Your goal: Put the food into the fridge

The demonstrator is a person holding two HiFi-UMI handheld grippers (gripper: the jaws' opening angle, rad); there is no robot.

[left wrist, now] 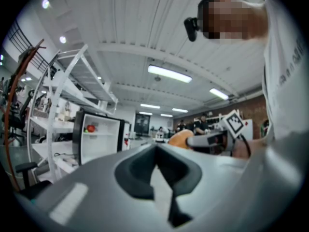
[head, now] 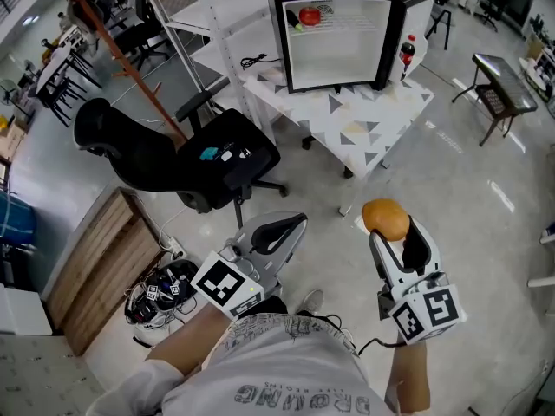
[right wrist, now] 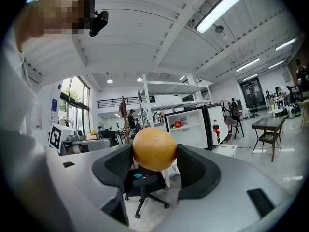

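An orange (head: 386, 218) (right wrist: 154, 149) sits clamped between the black pads of my right gripper (head: 388, 228) (right wrist: 155, 154), held above the floor at lower right in the head view. My left gripper (head: 279, 229) (left wrist: 155, 159) hangs beside it at lower centre, its jaws together with nothing in them. The small black fridge (head: 338, 31) (right wrist: 193, 125) (left wrist: 99, 139) stands open on a white table (head: 364, 115) well ahead of both grippers. On its top shelf lies a red tomato (head: 310, 15) with something green next to it. A red-capped bottle (head: 408, 52) stands in the open door.
A black office chair (head: 178, 159) carrying small items stands left of the table, between me and the fridge. White shelving (head: 195, 20) is behind it. A wooden panel (head: 100, 263) and a cable tangle (head: 160, 293) lie at lower left. A small dark side table (head: 503, 89) stands far right.
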